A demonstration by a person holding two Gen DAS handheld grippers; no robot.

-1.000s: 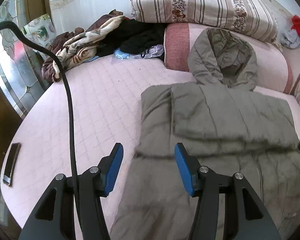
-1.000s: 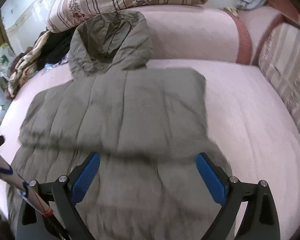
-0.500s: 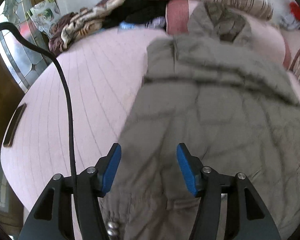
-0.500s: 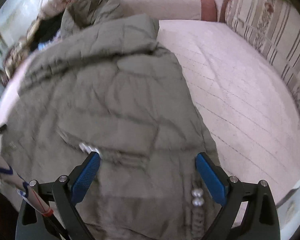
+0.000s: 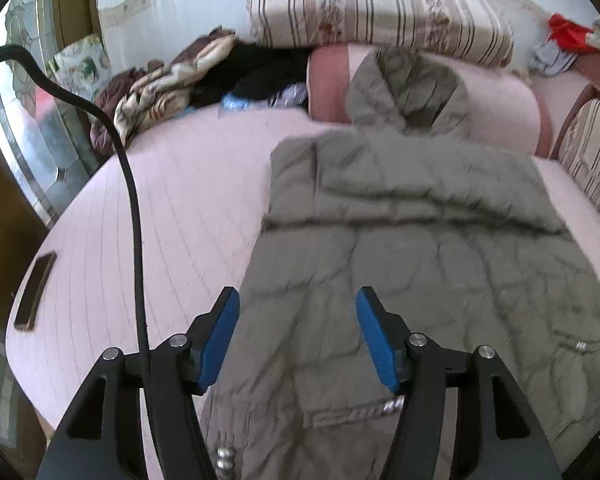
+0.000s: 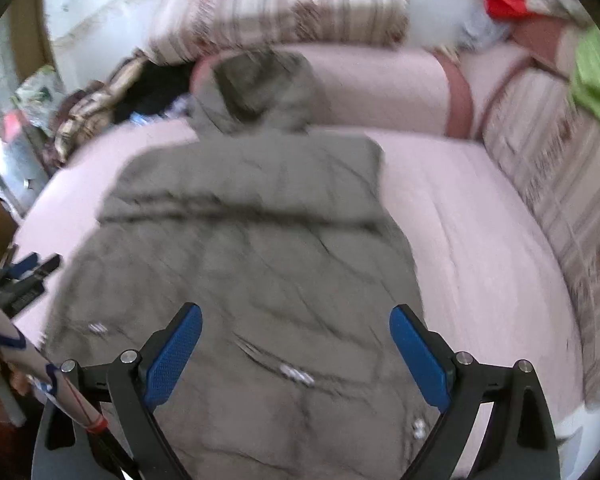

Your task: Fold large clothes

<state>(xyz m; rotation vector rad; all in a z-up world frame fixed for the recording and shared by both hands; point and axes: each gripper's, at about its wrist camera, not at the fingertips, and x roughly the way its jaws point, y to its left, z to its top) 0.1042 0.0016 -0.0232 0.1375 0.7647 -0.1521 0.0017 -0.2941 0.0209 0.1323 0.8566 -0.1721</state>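
A grey-green hooded padded coat (image 5: pixel 416 240) lies flat on the pink bed (image 5: pixel 188 200), its hood (image 5: pixel 408 92) resting against a pink bolster and its sleeves folded across the chest. My left gripper (image 5: pixel 298 334) hangs over the coat's lower left part, its jaws opening, with nothing between the blue pads. In the right wrist view the same coat (image 6: pixel 252 248) fills the middle, and my right gripper (image 6: pixel 296 356) stands open wide above its lower hem, empty. The left gripper (image 6: pixel 24 276) shows at that view's left edge.
A striped quilt (image 5: pixel 380 4) and a pile of clothes (image 5: pixel 188 76) sit at the head of the bed. A dark phone (image 5: pixel 34 284) lies near the bed's left edge. A striped cushion (image 6: pixel 572 208) lines the right side. A black cable (image 5: pixel 134 208) hangs by the left gripper.
Both grippers have drawn back from the coat's chest toward its hem, so more of the lower coat and its snaps shows. The left jaws stand slightly wider.
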